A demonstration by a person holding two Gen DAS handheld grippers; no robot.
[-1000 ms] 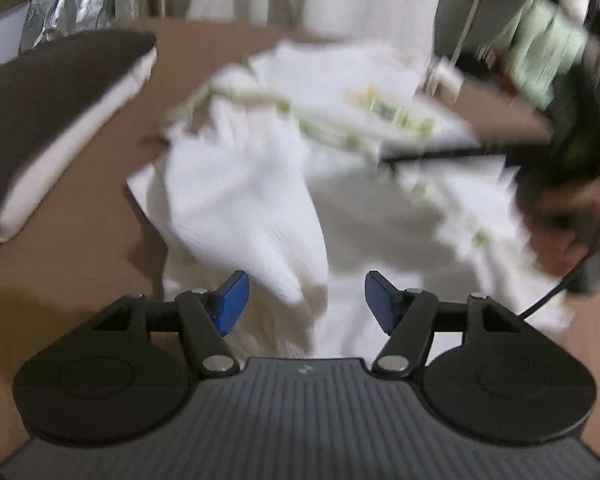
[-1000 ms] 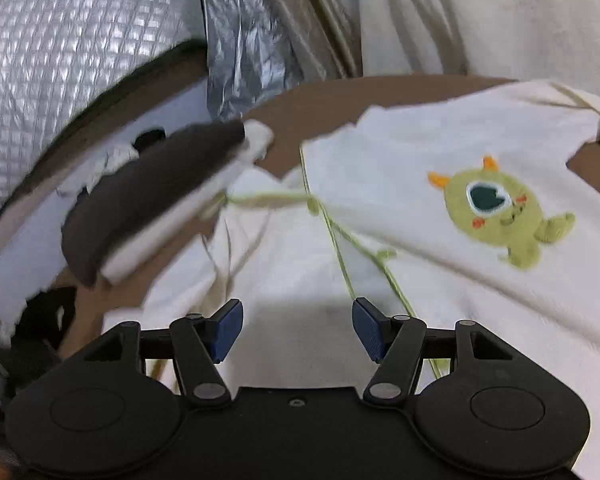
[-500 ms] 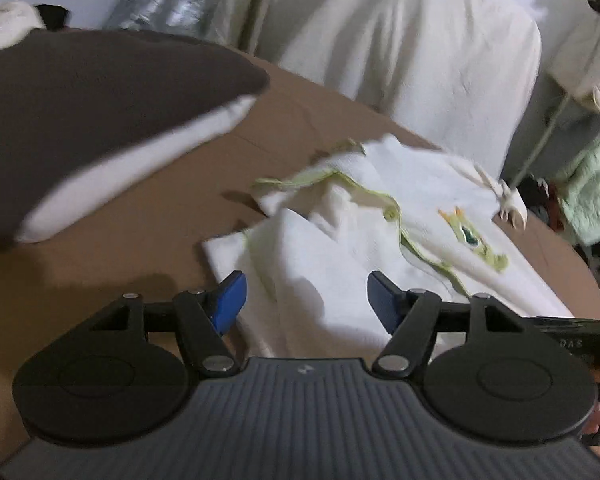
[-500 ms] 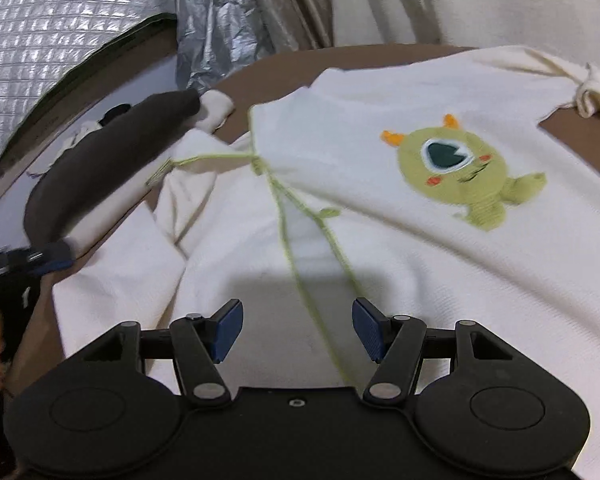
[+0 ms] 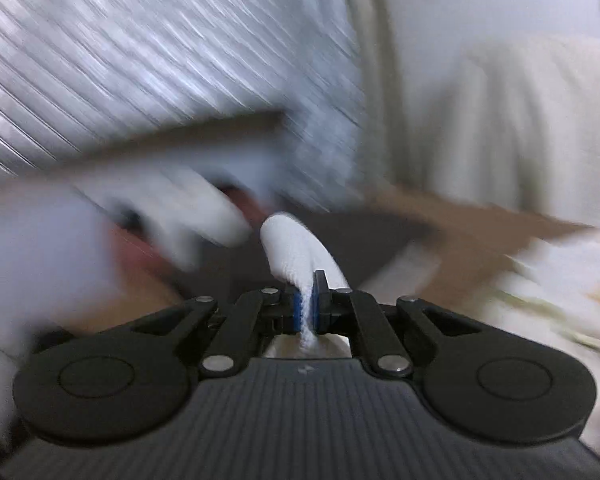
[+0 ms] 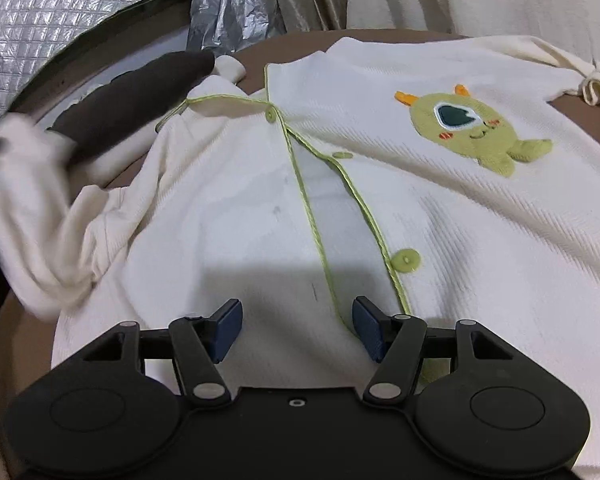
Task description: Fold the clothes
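So compared to half a second back, the big change is on the left: the left gripper (image 5: 308, 312) had its jaws wide apart over the cloth, and now they're clamped together on a fold of the cream waffle-knit cardigan with lime-green piping (image 6: 380, 208). A rounded bit of white fabric (image 5: 300, 252) sticks up just past the blue pads. The left wrist view is heavily motion-blurred and now points at the silver quilted wall covering (image 5: 140, 60) instead of down at the garment, so not much else is readable there

In the right wrist view the cardigan's left sleeve (image 6: 32, 208) shows as a blurred, lifted bunch at the left edge, where before it lay flatter. The rest of the cardigan lies spread on the brown tabletop (image 6: 284, 46), front side up, with the green one-eyed monster patch (image 6: 472, 128) on the right panel and round green buttons (image 6: 406, 259) along the placket. The placket gapes a little between the two piped edges

The right gripper (image 6: 298, 328) looks the same as before: jaws apart, hovering over the lower front of the cardigan, holding nothing

A dark brown cushion with a cream underside (image 6: 140, 96) sits at the far left of the tabletop, just beside the cardigan's collar

No readable brand, label or writing anywhere in either view
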